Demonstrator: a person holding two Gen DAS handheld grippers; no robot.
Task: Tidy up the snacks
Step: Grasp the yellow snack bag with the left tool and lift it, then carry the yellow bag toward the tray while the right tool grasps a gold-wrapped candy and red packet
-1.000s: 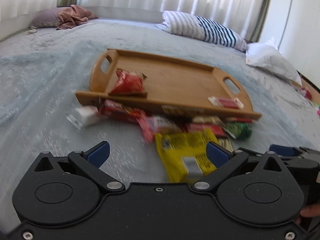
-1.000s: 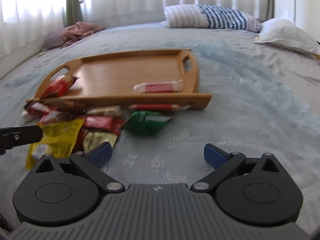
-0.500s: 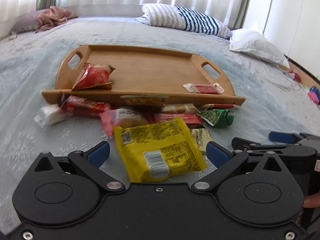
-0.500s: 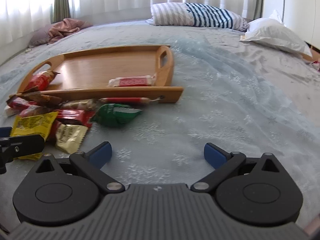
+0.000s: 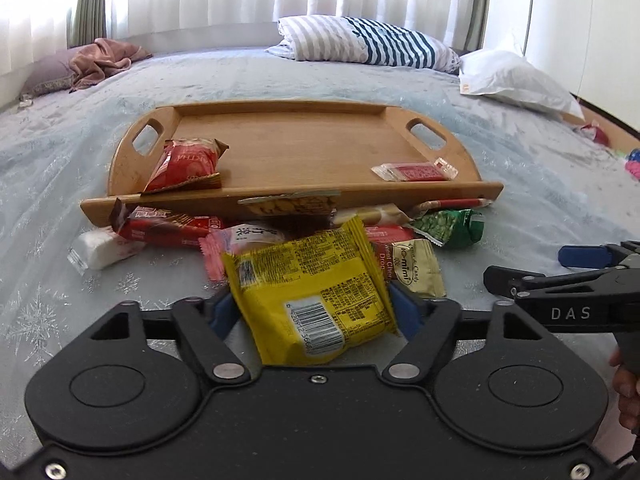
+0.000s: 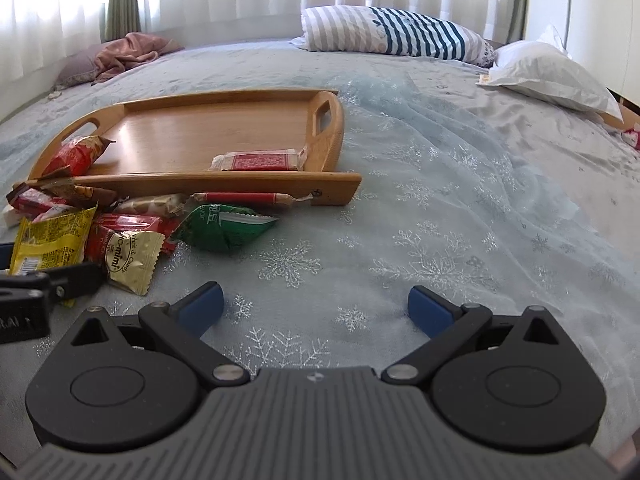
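Snacks are what I'm sorting, and my left claw (image 5: 310,310) has just been closing: its blue pads now press both sides of a yellow snack packet (image 5: 308,286), barcode toward me. Just beyond it on the bedspread (image 6: 440,220) lies the loose heap: a gold candy sachet (image 5: 418,266), a green pouch (image 5: 450,226), a pink wrapper (image 5: 240,240), a dark red bar (image 5: 164,226) and a white pack (image 5: 102,246). Behind the heap sits the wooden tray (image 5: 304,140), holding a red bag (image 5: 186,164) at its left end and a flat red packet (image 5: 414,171) at its right. My right claw (image 6: 314,310) stands wide apart with nothing between its pads, over bare bedspread.
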